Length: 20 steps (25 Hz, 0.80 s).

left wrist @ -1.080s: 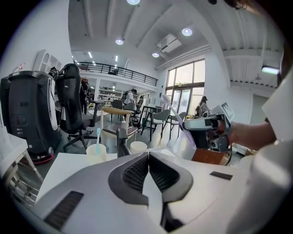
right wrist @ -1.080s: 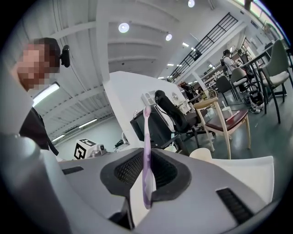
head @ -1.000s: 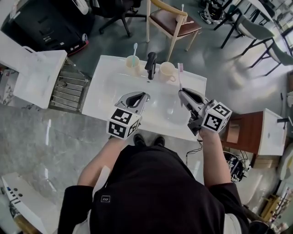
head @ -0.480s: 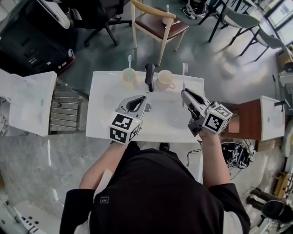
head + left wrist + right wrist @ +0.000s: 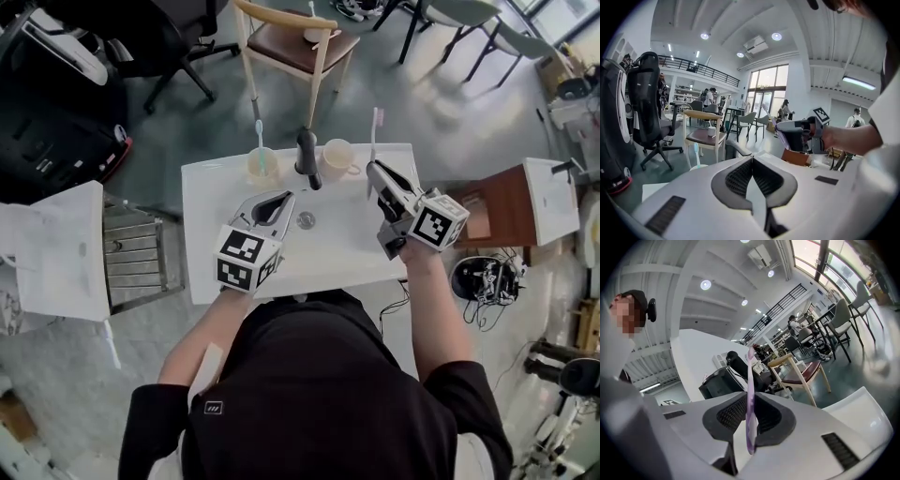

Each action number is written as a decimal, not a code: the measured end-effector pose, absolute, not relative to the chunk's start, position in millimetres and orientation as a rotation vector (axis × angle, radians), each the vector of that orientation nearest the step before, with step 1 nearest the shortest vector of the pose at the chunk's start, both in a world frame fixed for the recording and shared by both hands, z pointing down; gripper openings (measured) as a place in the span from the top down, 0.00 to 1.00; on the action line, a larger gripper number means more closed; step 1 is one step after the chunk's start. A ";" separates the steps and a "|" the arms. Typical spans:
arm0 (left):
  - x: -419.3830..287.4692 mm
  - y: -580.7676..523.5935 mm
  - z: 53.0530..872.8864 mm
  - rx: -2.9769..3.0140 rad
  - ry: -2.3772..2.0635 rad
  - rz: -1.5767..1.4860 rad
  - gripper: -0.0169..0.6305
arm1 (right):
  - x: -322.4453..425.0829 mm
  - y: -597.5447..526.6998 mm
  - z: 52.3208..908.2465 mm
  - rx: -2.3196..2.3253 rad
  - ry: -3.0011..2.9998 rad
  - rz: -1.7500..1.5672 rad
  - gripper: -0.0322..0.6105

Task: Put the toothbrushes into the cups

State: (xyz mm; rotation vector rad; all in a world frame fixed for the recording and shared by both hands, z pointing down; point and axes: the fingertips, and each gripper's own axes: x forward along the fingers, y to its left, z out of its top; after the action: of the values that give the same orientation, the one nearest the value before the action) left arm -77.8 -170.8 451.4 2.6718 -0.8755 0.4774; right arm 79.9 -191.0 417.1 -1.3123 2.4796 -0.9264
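Observation:
Two pale cups stand at the back of the white sink top (image 5: 211, 253). The left cup (image 5: 262, 166) holds a light blue toothbrush (image 5: 258, 139), whose handle also shows in the left gripper view (image 5: 697, 152). The right cup (image 5: 337, 157) has nothing in it. My right gripper (image 5: 377, 174) is shut on a purple toothbrush (image 5: 374, 127) (image 5: 750, 399), which stands upright to the right of the right cup. My left gripper (image 5: 277, 202) (image 5: 752, 161) is shut and holds nothing, over the basin in front of the left cup.
A black tap (image 5: 307, 155) stands between the two cups and a drain (image 5: 305, 220) lies in the basin. A wooden chair (image 5: 291, 47) stands behind the sink. A brown side table (image 5: 492, 211) is at the right, a metal rack (image 5: 136, 258) at the left.
Both grippers have moved toward the back of the sink top. The purple toothbrush now stands closer to the right cup. The head view has shifted, showing more floor.

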 end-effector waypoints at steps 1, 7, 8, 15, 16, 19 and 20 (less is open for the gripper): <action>-75.4 -174.5 451.2 2.671 -0.874 0.479 0.95 | 80.7 -194.1 419.2 -1.318 2.477 -0.936 0.85; -54.4 -192.8 445.4 2.682 -0.867 0.478 0.95 | 95.5 -217.3 434.9 -1.334 2.482 -0.987 0.85; -51.2 -195.7 444.7 2.682 -0.868 0.477 0.95 | 98.2 -222.1 438.4 -1.340 2.479 -1.000 0.85; -33.3 -220.6 441.3 2.674 -0.885 0.467 0.95 | 101.9 -258.7 470.0 -1.329 2.506 -1.056 0.85; -32.2 -224.1 441.2 2.669 -0.891 0.466 0.95 | 101.3 -263.9 473.4 -1.325 2.513 -1.056 0.85; -31.0 -229.2 442.4 2.659 -0.901 0.481 0.95 | 99.7 -277.5 481.8 -1.326 2.543 -1.041 0.85; -30.7 -229.3 443.5 2.654 -0.905 0.488 0.95 | 100.5 -281.3 485.1 -1.338 2.554 -1.030 0.85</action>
State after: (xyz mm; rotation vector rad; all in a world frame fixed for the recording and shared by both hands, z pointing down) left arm -30.7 -229.3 443.5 2.6536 -0.9048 0.4877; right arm 100.5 -281.3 485.1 -1.3379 2.5539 -1.0304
